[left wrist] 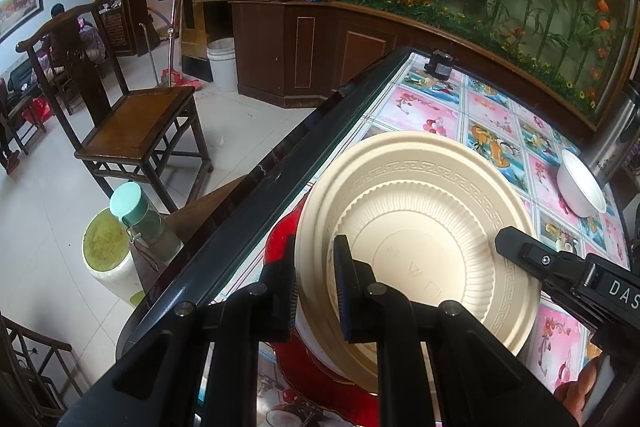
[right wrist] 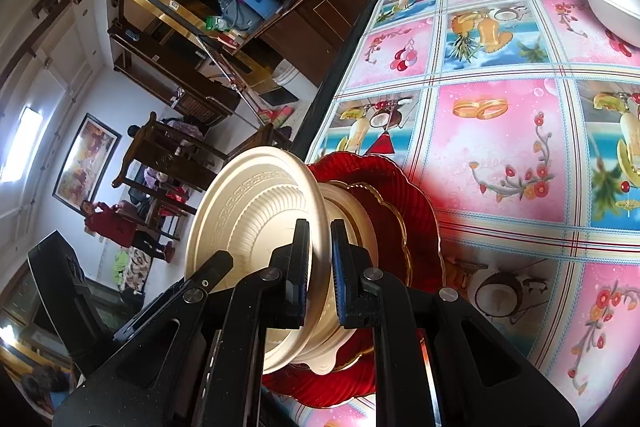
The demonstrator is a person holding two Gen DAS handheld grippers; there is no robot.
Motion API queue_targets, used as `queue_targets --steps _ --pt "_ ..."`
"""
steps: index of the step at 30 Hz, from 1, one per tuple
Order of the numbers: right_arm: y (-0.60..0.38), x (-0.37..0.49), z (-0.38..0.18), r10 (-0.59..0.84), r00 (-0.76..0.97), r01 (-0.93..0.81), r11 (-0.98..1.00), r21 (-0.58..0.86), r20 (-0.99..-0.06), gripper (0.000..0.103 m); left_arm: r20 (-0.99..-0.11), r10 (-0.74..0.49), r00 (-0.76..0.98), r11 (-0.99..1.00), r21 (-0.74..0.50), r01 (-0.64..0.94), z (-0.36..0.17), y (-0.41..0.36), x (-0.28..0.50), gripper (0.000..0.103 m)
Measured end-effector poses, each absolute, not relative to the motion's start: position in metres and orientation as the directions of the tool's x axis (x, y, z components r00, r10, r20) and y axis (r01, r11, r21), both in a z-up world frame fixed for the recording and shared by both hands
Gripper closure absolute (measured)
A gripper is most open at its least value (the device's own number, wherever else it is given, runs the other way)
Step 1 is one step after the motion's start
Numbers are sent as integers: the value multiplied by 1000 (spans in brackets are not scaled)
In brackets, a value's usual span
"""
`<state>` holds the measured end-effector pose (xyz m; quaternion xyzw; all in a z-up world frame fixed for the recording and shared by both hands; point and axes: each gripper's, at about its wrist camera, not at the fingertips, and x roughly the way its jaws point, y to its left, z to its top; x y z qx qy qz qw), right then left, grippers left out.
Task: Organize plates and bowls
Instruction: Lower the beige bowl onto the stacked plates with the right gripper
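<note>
A cream plate [left wrist: 416,227] with a key-pattern rim is held from both sides over a stack at the table's near-left corner. My left gripper [left wrist: 314,287] is shut on its near-left rim. My right gripper [right wrist: 320,267] is shut on the opposite rim, and its tip [left wrist: 516,247] shows in the left wrist view. The cream plate [right wrist: 248,211] sits just over a white gold-edged plate [right wrist: 360,211], which lies on a red scalloped plate [right wrist: 416,223]. The red plate [left wrist: 280,243] peeks out under the cream one. A white bowl [left wrist: 580,187] stands alone at the far right of the table.
The table's dark edge [left wrist: 240,219] runs close along the stack's left side, with tiled floor below. A wooden chair [left wrist: 136,119] and a mint-lidded bottle [left wrist: 140,219] stand beside the table. A small black device [left wrist: 440,65] sits at the far corner, and a steel vessel [left wrist: 616,139] behind the bowl.
</note>
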<state>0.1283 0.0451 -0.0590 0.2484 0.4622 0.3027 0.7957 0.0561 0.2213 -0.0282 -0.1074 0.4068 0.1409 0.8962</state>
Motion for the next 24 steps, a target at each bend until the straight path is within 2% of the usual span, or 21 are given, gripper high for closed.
queue_targets --steps 24 --pt "40 128 -72 703 383 -227 700 677 -598 92 -773 159 615 942 -67 -328 -37 217 60 89"
